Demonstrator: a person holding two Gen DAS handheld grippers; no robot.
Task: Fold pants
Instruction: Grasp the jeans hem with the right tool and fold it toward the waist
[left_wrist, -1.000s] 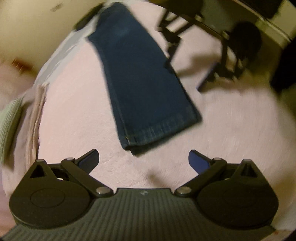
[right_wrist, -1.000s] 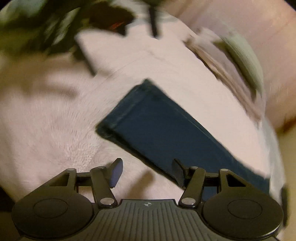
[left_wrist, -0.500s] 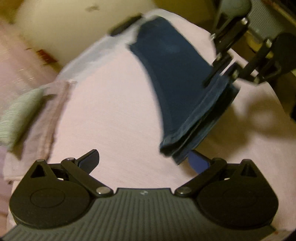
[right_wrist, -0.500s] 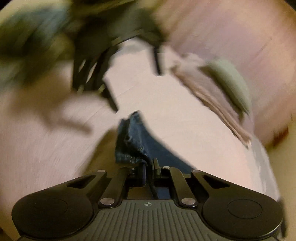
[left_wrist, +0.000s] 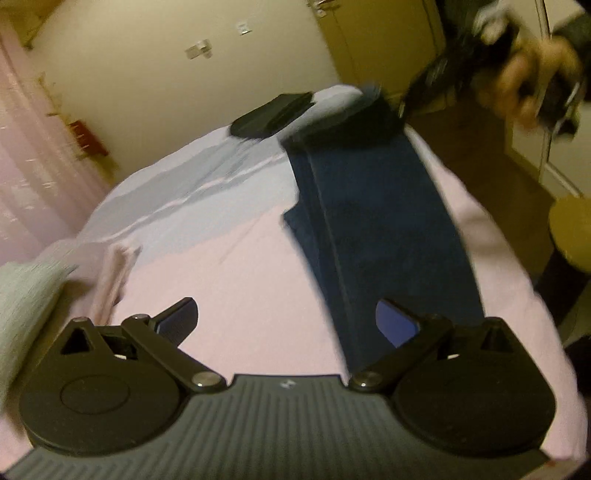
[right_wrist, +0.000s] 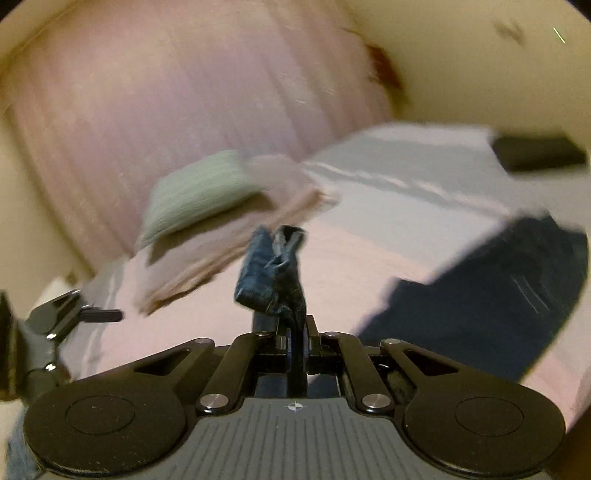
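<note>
Dark blue denim pants (left_wrist: 384, 229) lie as a long band on the pink fleecy blanket (left_wrist: 236, 295), far end lifted. The right gripper (right_wrist: 295, 345) pinches a crumpled hem. The left gripper (left_wrist: 286, 319) hovers spread wide, holding nothing, beside them.

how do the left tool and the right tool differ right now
The left tool has its fingers spread wide and holds nothing; the right tool is clamped shut on a bunched end of the jeans.

The left tool hangs low over the pink bedspread beside the jeans' long panel; the right tool has the denim lifted clear of the bed.

Both are black, hand-held two-finger tools.
</note>
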